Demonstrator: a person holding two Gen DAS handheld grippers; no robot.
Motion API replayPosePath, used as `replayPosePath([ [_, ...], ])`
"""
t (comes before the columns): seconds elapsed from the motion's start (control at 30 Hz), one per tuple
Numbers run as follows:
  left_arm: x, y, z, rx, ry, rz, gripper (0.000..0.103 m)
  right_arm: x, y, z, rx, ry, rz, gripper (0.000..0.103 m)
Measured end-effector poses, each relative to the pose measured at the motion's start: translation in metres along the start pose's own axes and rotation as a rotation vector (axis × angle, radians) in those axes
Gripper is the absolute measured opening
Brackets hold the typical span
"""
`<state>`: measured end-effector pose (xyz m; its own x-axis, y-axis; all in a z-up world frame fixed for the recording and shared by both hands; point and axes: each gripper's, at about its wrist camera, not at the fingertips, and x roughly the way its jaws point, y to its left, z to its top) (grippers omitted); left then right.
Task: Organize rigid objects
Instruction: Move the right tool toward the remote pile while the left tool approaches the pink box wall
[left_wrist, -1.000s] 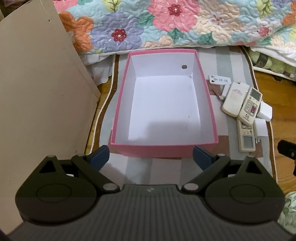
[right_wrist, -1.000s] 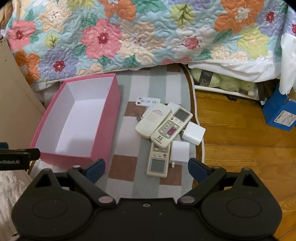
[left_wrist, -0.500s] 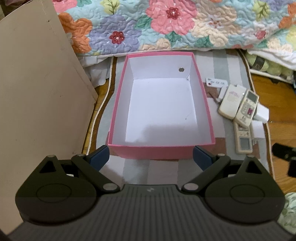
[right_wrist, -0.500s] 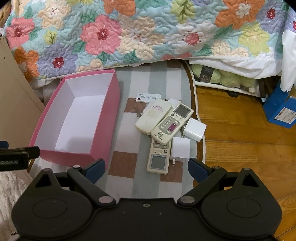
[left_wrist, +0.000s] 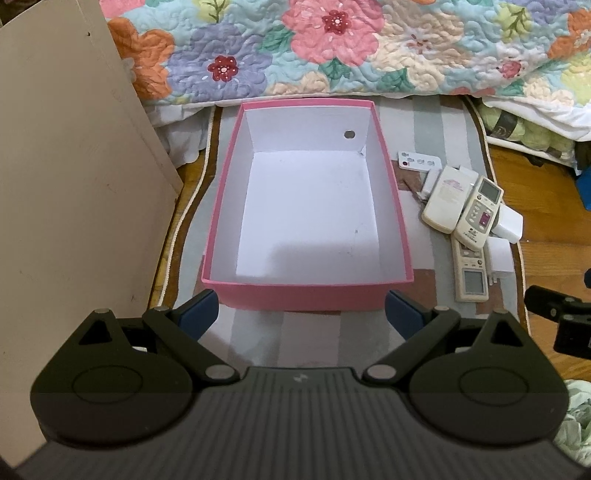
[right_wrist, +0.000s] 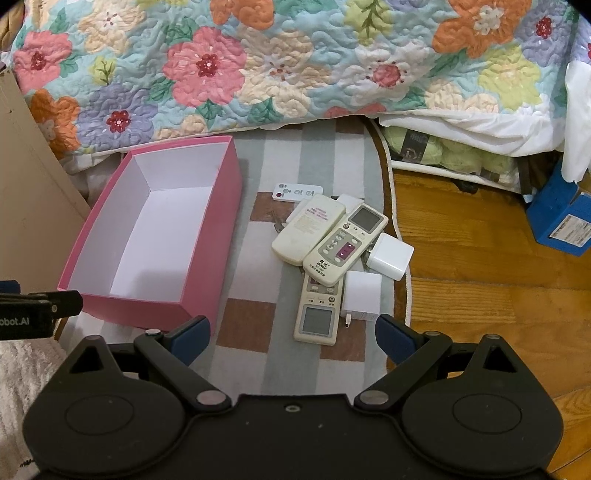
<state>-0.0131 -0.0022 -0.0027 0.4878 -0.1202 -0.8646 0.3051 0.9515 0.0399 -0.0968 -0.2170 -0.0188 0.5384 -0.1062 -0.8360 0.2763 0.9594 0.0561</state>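
Observation:
An empty pink box (left_wrist: 306, 295) with a white inside stands on a striped rug; it also shows in the right wrist view (right_wrist: 218, 206). Right of it lies a pile of cream remotes (right_wrist: 345, 243), a small white remote (right_wrist: 297, 192) and two white chargers (right_wrist: 393, 256) (right_wrist: 362, 295); the pile also shows in the left wrist view (left_wrist: 476, 214). My left gripper (left_wrist: 301, 314) is open and empty, just in front of the box's near wall. My right gripper (right_wrist: 293, 334) is open and empty, just short of the lowest remote (right_wrist: 319, 314).
A floral quilt (right_wrist: 295, 66) hangs behind the rug. A beige board (left_wrist: 74, 184) leans at the left. Wood floor (right_wrist: 480, 277) lies right of the rug, with a blue box (right_wrist: 561, 221) at the far right.
Both grippers have drawn back slightly from the box and the pile. Both stay open. No object has moved.

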Motion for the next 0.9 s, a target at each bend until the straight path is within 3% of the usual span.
replayPosePath([
  [0.9, -0.0030, 0.0052, -0.0008, -0.003, -0.007, 0.002, 0.098, 0.0032, 0.0002, 0.0002, 0.000, 0.025, 0.007, 0.098],
])
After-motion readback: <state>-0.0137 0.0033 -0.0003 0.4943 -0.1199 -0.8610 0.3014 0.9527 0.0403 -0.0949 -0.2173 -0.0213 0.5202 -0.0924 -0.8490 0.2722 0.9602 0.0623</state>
